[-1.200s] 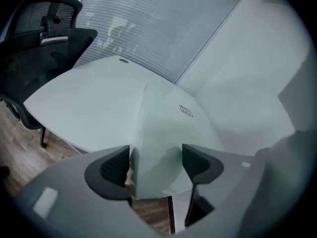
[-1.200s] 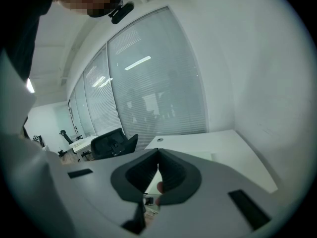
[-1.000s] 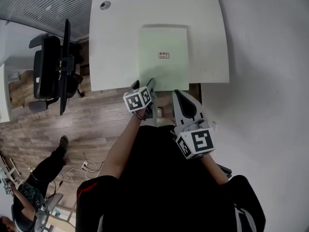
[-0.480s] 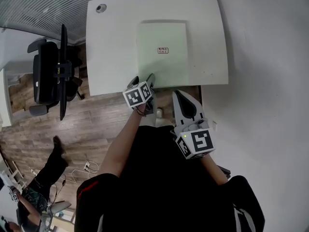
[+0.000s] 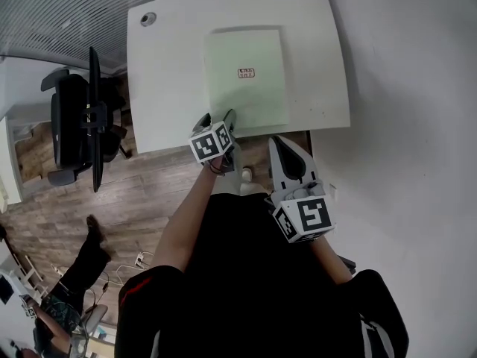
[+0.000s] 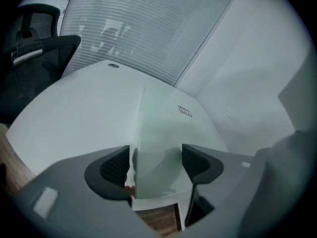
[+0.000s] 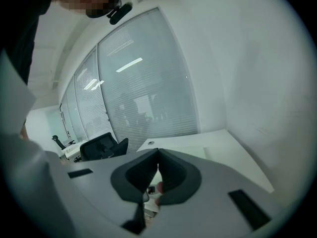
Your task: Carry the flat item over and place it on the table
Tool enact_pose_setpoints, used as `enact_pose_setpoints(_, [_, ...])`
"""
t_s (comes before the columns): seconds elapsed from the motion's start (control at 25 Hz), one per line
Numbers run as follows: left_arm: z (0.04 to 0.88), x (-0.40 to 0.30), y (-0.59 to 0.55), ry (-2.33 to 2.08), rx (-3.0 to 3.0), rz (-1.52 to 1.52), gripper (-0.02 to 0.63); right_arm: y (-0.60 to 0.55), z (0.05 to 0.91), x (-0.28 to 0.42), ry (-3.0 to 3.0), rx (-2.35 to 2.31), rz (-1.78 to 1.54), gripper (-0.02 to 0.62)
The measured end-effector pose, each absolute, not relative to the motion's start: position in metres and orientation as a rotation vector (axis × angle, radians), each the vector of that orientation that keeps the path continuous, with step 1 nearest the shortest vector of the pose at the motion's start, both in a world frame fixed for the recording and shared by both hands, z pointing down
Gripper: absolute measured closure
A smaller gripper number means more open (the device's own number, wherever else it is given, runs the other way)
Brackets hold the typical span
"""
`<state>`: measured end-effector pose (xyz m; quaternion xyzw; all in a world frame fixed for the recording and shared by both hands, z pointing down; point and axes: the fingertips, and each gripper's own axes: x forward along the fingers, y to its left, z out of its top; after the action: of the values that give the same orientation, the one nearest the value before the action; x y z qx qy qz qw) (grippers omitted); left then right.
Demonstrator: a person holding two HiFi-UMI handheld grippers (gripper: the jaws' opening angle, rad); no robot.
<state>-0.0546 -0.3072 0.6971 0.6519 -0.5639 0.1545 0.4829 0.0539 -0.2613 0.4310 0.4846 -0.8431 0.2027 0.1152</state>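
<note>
1. Head view: The flat item (image 5: 246, 88) lies on the white table (image 5: 164, 73), close to the front edge, same as a moment ago. The left gripper (image 5: 216, 118) stays by its near edge. I think the putting-down part is done.
2. Left gripper view: The jaws are spread wide and squeeze nothing. The item is pale green, thin and smooth, with a small label (image 5: 246, 72).
3. Right gripper view: The right gripper (image 7: 158, 157) has its jaws pressed together, with nothing in them.

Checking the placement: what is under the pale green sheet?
The white table; its bare top shows beside the pale green sheet. The patch directly beneath is covered, so nothing there can be seen.
</note>
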Motion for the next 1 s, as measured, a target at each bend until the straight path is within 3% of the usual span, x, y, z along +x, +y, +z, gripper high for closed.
enact_pose_setpoints(0.28, [0.678,-0.057,-0.295,-1.414,1.689,0.439,0.341,-0.248,0.427,0.057,-2.482,1.422,0.58,0.594])
enact_pose_setpoints(0.44, [0.643,-0.061,-0.279,-1.456,1.814,0.464,0.476,-0.237,0.42,0.057,-2.505,1.422,0.56,0.594])
enact_pose_setpoints(0.72, [0.576,-0.06,-0.243,-1.512,1.955,0.437,0.597,-0.209,0.408,0.058,-2.552,1.402,0.516,0.594])
enact_pose_setpoints(1.0, [0.5,-0.048,-0.197,-1.564,2.114,0.352,0.601,-0.169,0.393,0.057,-2.621,1.403,0.5,0.594])
